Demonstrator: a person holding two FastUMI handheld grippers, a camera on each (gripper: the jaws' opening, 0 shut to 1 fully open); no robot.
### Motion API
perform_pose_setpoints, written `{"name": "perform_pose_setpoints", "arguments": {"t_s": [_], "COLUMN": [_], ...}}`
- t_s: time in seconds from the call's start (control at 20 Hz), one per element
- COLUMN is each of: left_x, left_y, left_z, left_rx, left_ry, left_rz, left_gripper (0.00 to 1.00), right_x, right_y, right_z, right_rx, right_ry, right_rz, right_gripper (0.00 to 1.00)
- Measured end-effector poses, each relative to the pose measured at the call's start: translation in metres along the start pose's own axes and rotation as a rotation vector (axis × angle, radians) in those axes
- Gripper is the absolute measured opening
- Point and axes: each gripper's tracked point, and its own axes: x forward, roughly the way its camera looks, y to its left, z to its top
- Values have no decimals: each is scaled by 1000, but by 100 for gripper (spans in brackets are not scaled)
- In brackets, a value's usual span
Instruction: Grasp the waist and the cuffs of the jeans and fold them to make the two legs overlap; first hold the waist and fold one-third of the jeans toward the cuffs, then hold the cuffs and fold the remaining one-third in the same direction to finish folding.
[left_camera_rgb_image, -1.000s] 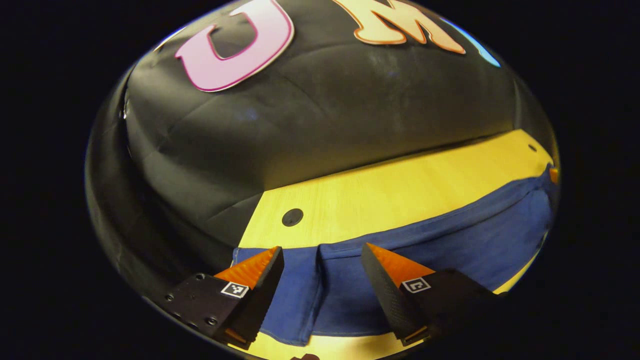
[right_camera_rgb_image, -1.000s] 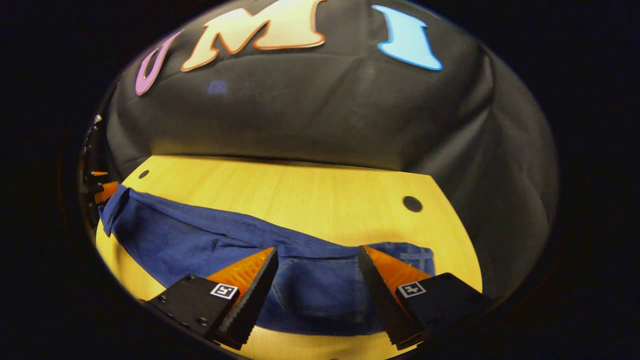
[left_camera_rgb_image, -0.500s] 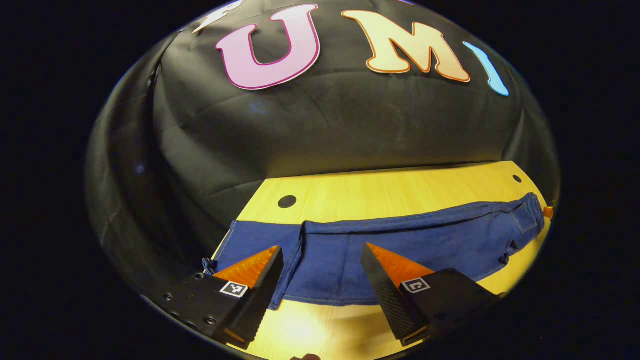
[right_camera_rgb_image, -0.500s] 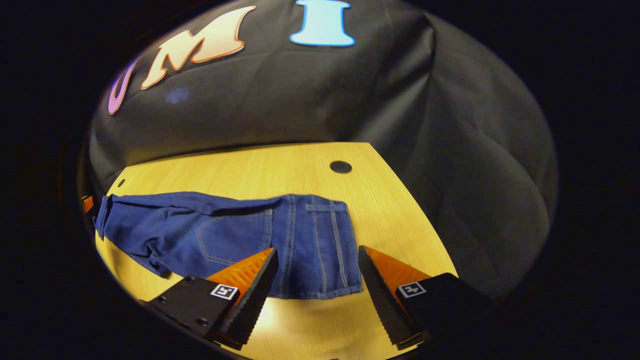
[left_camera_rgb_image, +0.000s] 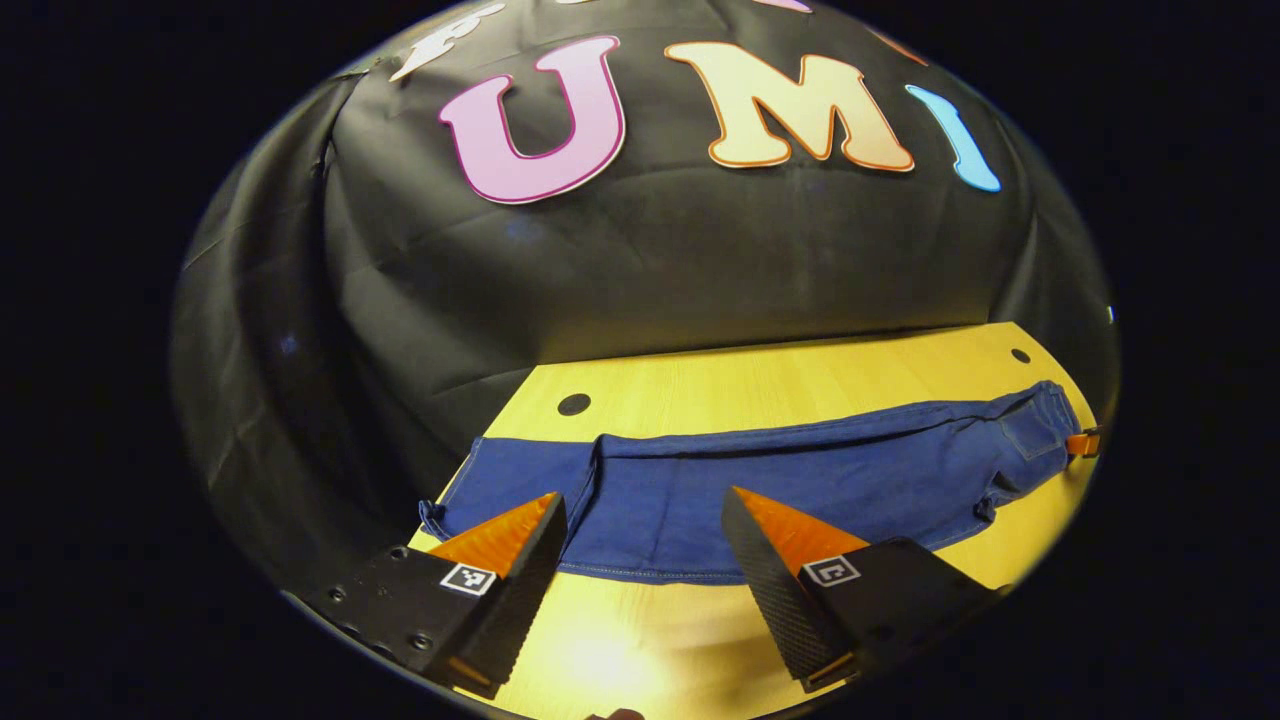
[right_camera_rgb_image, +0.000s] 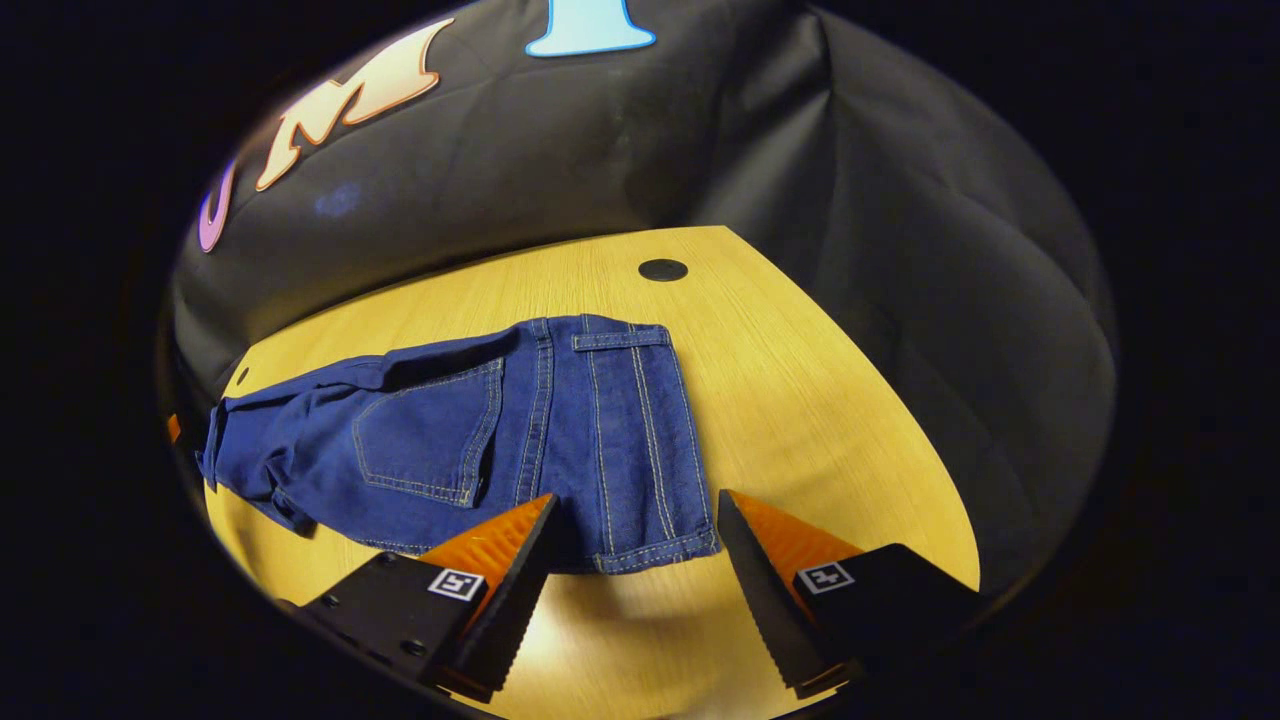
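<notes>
Left gripper view: the jeans (left_camera_rgb_image: 760, 490) lie lengthwise on the wooden table (left_camera_rgb_image: 800, 385), legs apparently already overlapped, cuffs (left_camera_rgb_image: 470, 495) nearest. Left gripper (left_camera_rgb_image: 645, 555) is wide open, empty, poised above the near edge. Right gripper (right_camera_rgb_image: 632, 560) likewise gapes empty by the waist (right_camera_rgb_image: 640, 450). Both one-third folds remain.

— What is seen underneath?
— A yellow wooden table (left_camera_rgb_image: 800, 385), pierced by round dark holes (right_camera_rgb_image: 662, 269) near its corners.
— And behind it?
— Black wrinkled cloth (left_camera_rgb_image: 700, 260) is hung as the booth's wall.
</notes>
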Motion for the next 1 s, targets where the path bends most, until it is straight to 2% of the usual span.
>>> {"name": "perform_pose_setpoints", "arguments": {"t_s": [0.25, 0.3, 0.4, 0.5, 0.55, 0.6, 0.65, 0.75, 0.8, 1.0], "left_x": [-2, -3, -18, -23, -21, -22, -24, -29, -31, -37], "left_y": [1, 0, -5, -12, -15, -19, -23, -30, -34, -41], "left_z": [1, 0, -12, -16, -16, -18, -17, -17, -17, -19], "left_rx": [-37, -58, -96, -109, -108, -105, -100, -93, -95, -98], "left_ry": [5, 7, 15, 18, 19, 21, 22, 17, 17, 20], "left_rz": [36, 39, 28, 24, 24, 22, 18, 13, 7, 0], "left_gripper": [95, 95, 95, 94, 94, 94, 94, 94, 95, 95], "right_x": [2, 2, 4, 3, 1, -1, 1, 2, 3, -1], "right_y": [5, 6, 15, 22, 22, 24, 24, 25, 25, 29], "right_z": [-3, 0, -2, 1, 1, 4, 1, 2, 3, 6], "right_rx": [79, 84, 85, 72, 63, 65, 60, 61, 64, 32], "right_ry": [-24, -43, -48, -66, -64, -59, -54, -56, -54, -70], "right_rz": [67, 76, 103, 83, 70, 57, 58, 86, 90, 80], "right_gripper": [97, 92, 89, 59, 52, 50, 43, 41, 37, 34]}}
